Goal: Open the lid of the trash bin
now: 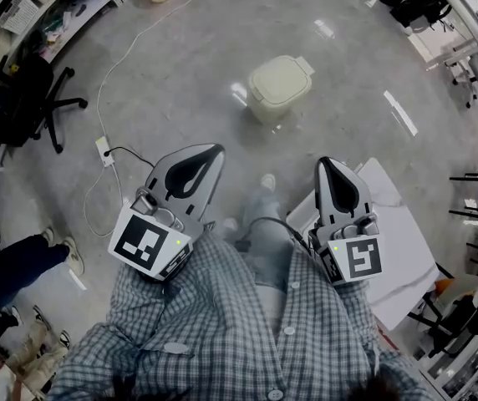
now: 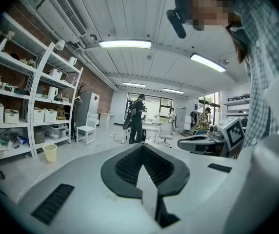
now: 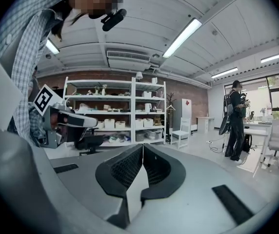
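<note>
0 progress: trash bin (image 1: 279,98) lid (image 1: 277,79) down, well ahead on floor (image 1: 180,65). Left gripper (image 1: 213,150), right gripper (image 1: 324,163) both closed, holding nothing.

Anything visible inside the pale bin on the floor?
No. The pale cream plastic trash bin has its lid shut flat on top, so its inside is hidden.

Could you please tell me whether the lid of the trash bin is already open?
No, the lid lies flat and closed on top of the trash bin, which stands on the floor.
</note>
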A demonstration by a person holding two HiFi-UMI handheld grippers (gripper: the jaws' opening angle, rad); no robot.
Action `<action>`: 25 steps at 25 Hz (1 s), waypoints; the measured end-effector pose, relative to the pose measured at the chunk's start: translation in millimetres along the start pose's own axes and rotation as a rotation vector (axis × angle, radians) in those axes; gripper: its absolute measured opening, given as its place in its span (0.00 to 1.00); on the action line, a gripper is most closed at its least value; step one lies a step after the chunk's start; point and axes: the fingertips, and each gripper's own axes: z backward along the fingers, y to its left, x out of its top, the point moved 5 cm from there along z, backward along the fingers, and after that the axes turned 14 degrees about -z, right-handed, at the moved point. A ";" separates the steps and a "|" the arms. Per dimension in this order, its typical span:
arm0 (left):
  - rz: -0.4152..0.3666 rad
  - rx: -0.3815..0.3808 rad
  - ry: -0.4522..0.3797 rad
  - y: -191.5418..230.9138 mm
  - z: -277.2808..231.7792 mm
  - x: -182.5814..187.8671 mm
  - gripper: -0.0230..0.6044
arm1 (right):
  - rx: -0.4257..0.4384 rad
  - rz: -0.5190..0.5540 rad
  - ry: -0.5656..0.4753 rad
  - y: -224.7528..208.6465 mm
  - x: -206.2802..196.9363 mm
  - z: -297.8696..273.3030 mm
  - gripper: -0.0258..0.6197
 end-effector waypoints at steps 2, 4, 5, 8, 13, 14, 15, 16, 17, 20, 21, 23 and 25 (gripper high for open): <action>0.006 0.008 0.006 5.0 -12.6 1.8 0.04 | 0.009 -0.004 0.000 -10.7 5.3 -9.2 0.07; 0.008 0.014 0.009 10.2 -26.9 5.5 0.04 | 0.015 -0.008 0.001 -22.0 11.1 -17.7 0.07; 0.008 0.017 0.011 12.7 -34.8 7.5 0.04 | 0.018 -0.009 0.003 -28.5 13.8 -22.0 0.07; 0.011 0.029 0.016 18.6 -60.5 12.5 0.04 | 0.029 -0.008 0.015 -51.2 20.8 -35.2 0.07; 0.028 0.053 0.039 25.2 -99.6 14.8 0.04 | 0.055 -0.013 0.035 -88.9 32.2 -58.3 0.07; 0.030 0.057 0.044 26.4 -106.2 15.3 0.04 | 0.059 -0.018 0.039 -95.5 33.3 -62.6 0.07; 0.032 0.061 0.048 27.3 -112.3 16.0 0.04 | 0.063 -0.022 0.045 -101.7 33.7 -66.5 0.07; 0.033 0.065 0.052 27.8 -117.7 16.8 0.04 | 0.069 -0.027 0.054 -107.6 33.2 -70.2 0.07; 0.033 0.069 0.058 28.1 -122.6 17.0 0.04 | 0.076 -0.032 0.064 -113.1 32.1 -74.1 0.07; 0.037 0.082 0.081 29.4 -135.2 13.6 0.04 | 0.095 -0.061 0.106 -126.7 26.6 -86.3 0.07; 0.042 0.086 0.088 29.9 -138.1 11.4 0.04 | 0.095 -0.074 0.128 -130.2 23.0 -88.7 0.07; 0.056 0.091 0.102 30.8 -142.4 5.8 0.04 | 0.092 -0.095 0.165 -135.1 14.7 -92.1 0.07; 0.069 0.084 0.119 31.2 -146.6 -0.9 0.04 | 0.092 -0.110 0.173 -137.7 9.0 -96.1 0.07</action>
